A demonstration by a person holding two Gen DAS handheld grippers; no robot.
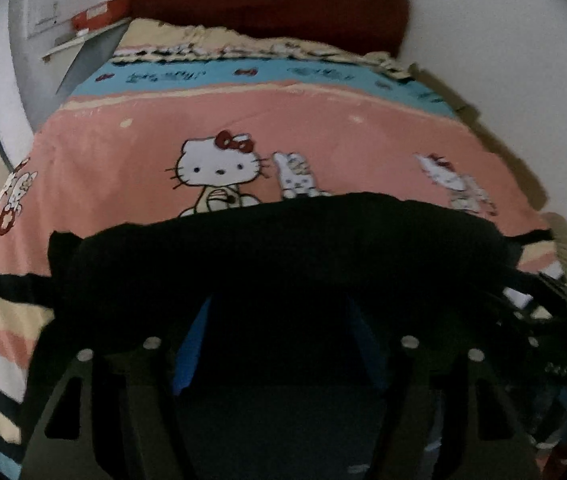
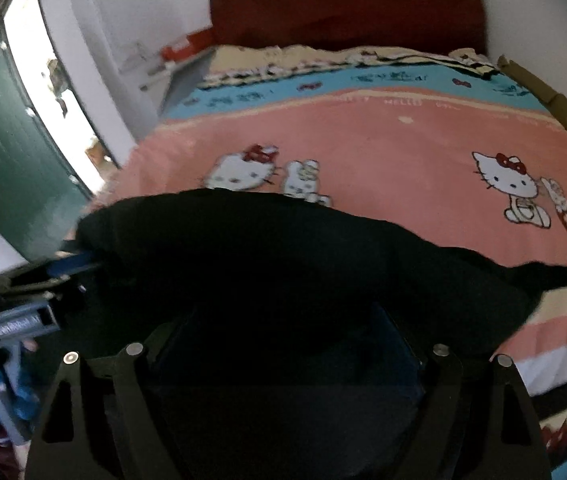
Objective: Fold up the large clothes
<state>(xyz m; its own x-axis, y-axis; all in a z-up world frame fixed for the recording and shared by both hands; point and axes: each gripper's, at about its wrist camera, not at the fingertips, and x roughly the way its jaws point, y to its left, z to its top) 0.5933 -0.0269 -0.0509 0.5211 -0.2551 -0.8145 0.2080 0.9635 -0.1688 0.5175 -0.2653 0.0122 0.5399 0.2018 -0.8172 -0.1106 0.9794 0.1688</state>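
Black garment [image 1: 283,248] lay bunched across the near end of the bed, over the pink cartoon-cat bedspread [image 1: 323,128]. Left gripper [image 1: 279,320] had cloth draped over its blue fingers [image 1: 193,356]; right gripper [image 2: 287,328] was likewise buried in dark fabric. Both probably gripped the garment, but jaw closure couldn't be made out. Dark red headboard [image 2: 347,4] stood against the far wall.

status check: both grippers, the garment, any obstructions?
Left gripper and right gripper: fingertips buried in fabric, state unclear. Large black cloth garment bunched on pink cartoon-cat bedspread. No obstructions visible.
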